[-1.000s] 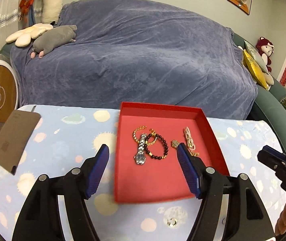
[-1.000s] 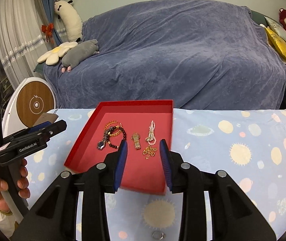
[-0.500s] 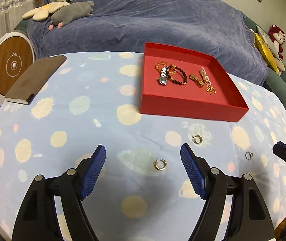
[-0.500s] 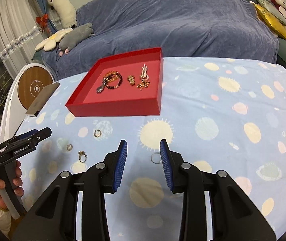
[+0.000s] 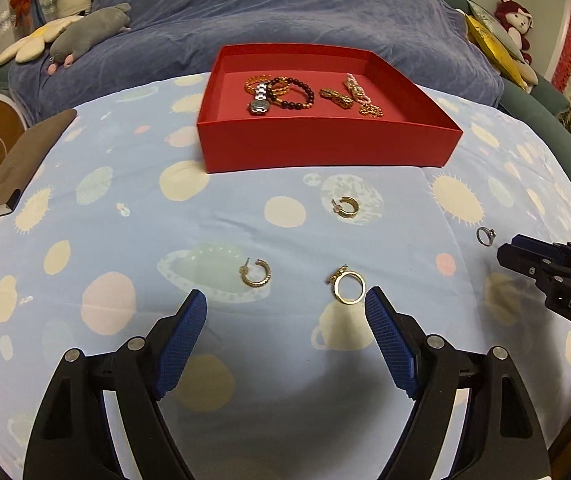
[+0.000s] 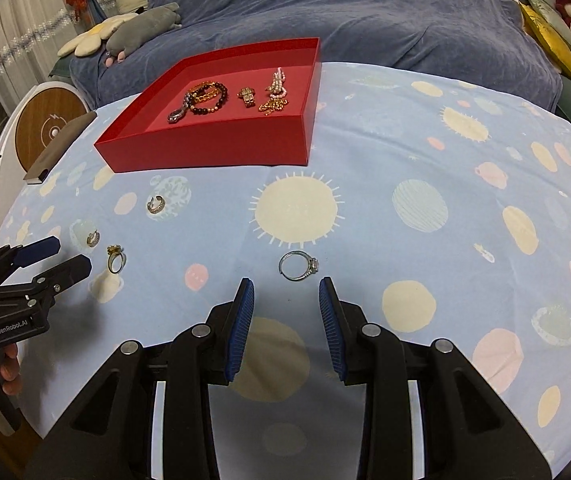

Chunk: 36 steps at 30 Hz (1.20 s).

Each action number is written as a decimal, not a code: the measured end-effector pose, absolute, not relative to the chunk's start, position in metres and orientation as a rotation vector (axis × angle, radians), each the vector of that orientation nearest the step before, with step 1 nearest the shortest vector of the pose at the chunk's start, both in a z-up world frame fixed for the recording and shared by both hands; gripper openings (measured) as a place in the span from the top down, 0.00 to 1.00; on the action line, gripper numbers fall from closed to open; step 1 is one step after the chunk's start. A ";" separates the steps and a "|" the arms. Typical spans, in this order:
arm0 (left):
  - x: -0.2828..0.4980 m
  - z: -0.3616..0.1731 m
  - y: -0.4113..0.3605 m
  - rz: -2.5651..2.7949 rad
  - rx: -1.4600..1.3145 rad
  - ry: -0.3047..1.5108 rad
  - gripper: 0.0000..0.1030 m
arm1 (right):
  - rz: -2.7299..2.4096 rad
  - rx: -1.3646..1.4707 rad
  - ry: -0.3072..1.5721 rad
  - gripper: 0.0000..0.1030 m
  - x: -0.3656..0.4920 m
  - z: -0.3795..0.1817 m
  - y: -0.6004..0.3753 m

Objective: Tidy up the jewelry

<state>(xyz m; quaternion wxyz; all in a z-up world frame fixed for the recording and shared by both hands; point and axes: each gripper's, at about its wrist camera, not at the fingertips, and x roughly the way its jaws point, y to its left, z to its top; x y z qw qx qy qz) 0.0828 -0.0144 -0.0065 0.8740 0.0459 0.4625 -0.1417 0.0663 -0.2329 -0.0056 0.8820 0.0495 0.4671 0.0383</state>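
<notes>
We're now low over the desk's near edge: left claw (image 5: 285, 312) opening w/ nothing between, right claw (image 6: 285, 300) parted, empty, nearing the silver stone-set ring (image 6: 299, 266).

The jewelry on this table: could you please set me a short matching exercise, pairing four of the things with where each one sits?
Things:
1. wristwatch
2. silver ring
3. gold ring
4. brown notebook

Places:
A. on the cloth just ahead of the right gripper
B. at the table's left edge, far from the box
C. inside the red box, beside the dark bead bracelet
D. on the cloth close to a finger of the left gripper, whose jaws are opening

Pairs: 1-C, 2-A, 3-D, 4-B
</notes>
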 end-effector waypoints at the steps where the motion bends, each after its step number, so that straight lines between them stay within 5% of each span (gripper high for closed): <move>1: 0.083 -0.008 -0.018 -0.299 0.102 0.968 0.24 | 0.079 0.104 0.976 0.68 0.067 -0.007 -0.233; 10: 0.090 -0.017 -0.048 -0.302 0.131 0.949 0.24 | 0.063 0.130 0.984 0.68 0.074 -0.012 -0.241; 19: 0.093 -0.023 -0.059 -0.301 0.164 0.949 0.54 | 0.066 0.126 0.985 0.68 0.076 -0.013 -0.241; 23: 0.092 -0.021 -0.058 -0.328 0.155 0.953 0.80 | 0.058 0.121 0.982 0.68 0.078 -0.014 -0.242; 26: 0.092 -0.018 -0.053 -0.337 0.119 0.964 0.80 | 0.052 0.119 0.979 0.68 0.082 -0.015 -0.241; 29: 0.093 -0.014 -0.047 -0.348 0.101 0.962 0.93 | 0.045 0.107 0.978 0.68 0.086 -0.017 -0.239; 36: 0.092 -0.010 -0.033 -0.361 0.043 0.977 0.95 | 0.036 0.050 0.962 0.73 0.090 -0.020 -0.232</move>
